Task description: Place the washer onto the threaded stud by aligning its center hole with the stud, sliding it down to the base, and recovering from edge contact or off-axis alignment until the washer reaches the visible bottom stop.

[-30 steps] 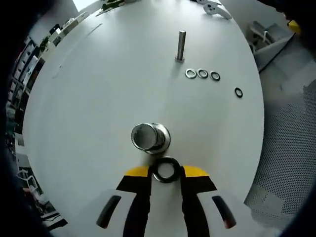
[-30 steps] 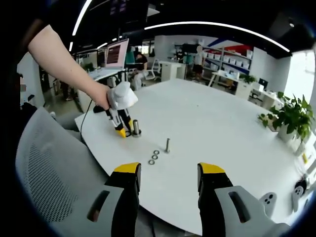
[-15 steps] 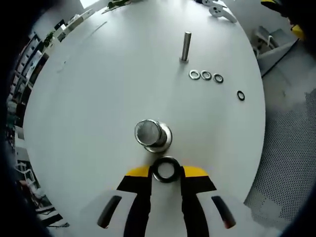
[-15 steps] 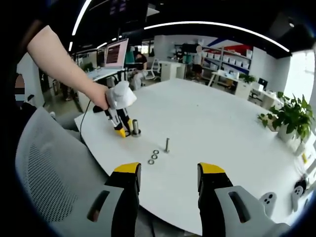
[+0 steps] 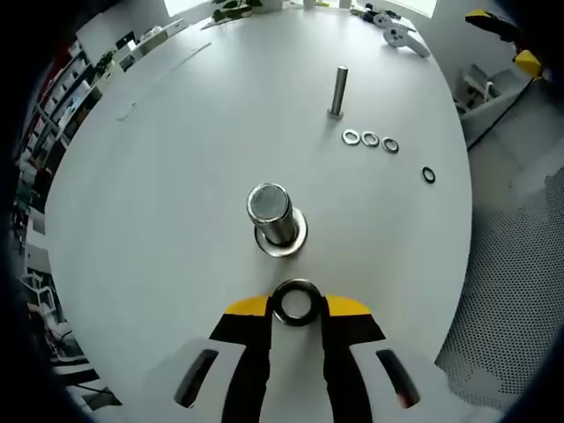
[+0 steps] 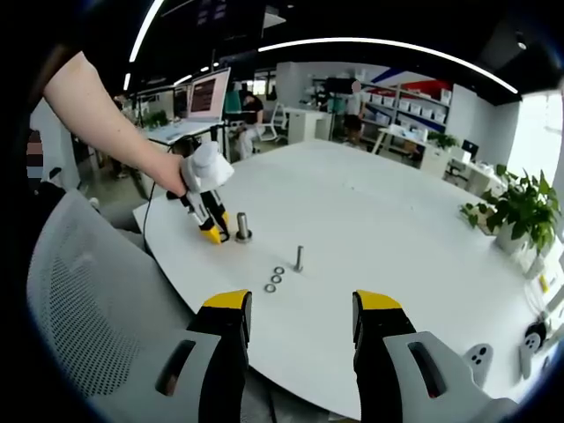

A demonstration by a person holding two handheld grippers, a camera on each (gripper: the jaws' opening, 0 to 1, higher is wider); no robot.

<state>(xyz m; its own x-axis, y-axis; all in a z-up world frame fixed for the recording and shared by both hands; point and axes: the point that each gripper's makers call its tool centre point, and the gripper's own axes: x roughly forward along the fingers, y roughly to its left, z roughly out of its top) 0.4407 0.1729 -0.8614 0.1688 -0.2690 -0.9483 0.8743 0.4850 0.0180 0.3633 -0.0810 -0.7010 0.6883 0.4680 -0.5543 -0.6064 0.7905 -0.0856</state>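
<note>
My left gripper [image 5: 297,304] is shut on a dark metal washer [image 5: 296,302], held flat just short of the thick threaded stud [image 5: 272,217] that stands upright on its wide round base. The washer sits nearer to me than the stud, not over it. In the right gripper view the left gripper [image 6: 210,231] is beside that stud [image 6: 242,228], held by a person's hand. My right gripper [image 6: 295,319] is open with nothing between its jaws, hovering near the table's edge [image 6: 211,319].
A thinner upright stud [image 5: 337,91] stands farther off on the round white table [image 5: 176,159], with three silver washers [image 5: 370,139] in a row beside it and a black ring [image 5: 428,174]. A mesh chair [image 6: 84,326] is at the left. A potted plant [image 6: 520,211] stands at the right.
The left gripper has drawn back and lifted a little from the thick stud, so the stud now stands farther from the washer. The right gripper has not moved.
</note>
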